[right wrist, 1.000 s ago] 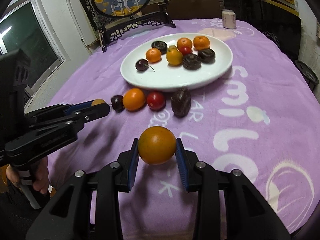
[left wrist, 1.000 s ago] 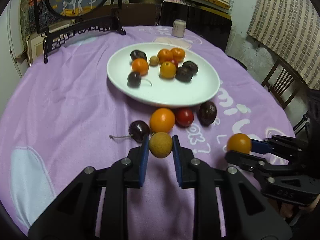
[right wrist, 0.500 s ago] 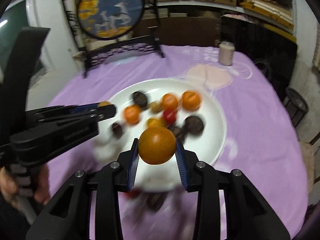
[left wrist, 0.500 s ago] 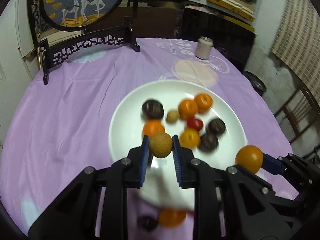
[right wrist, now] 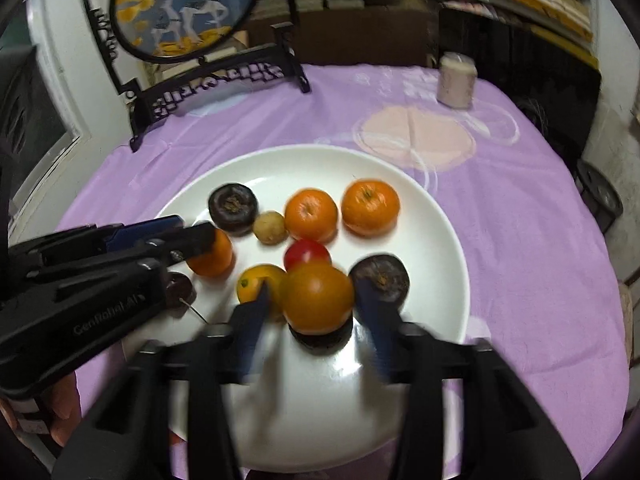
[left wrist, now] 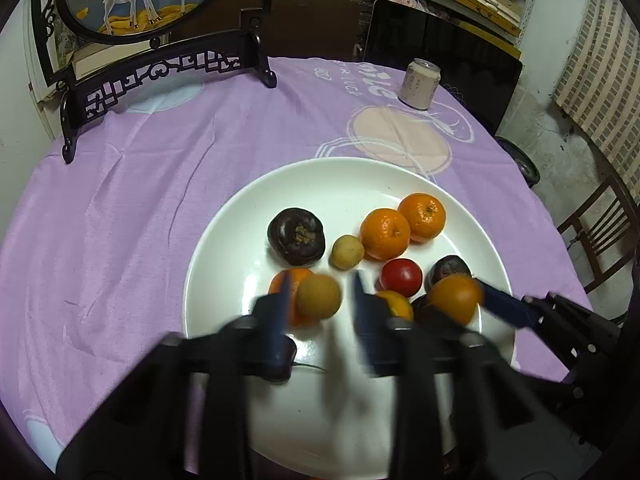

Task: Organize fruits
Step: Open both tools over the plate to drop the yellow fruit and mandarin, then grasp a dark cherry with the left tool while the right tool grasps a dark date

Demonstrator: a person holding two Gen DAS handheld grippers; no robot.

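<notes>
Both grippers hang over the white plate (left wrist: 224,248) on the purple tablecloth (left wrist: 120,184). The left gripper (left wrist: 320,300) has its jaws spread wider than the small tan fruit (left wrist: 319,296) between them; a gap shows on the right side, and on the left side contact is too blurred to judge. The right gripper (right wrist: 316,300) is also parted, the orange (right wrist: 318,296) between its blue pads (right wrist: 256,312) with slim gaps either side, above a dark fruit (right wrist: 320,338) on the plate.
</notes>
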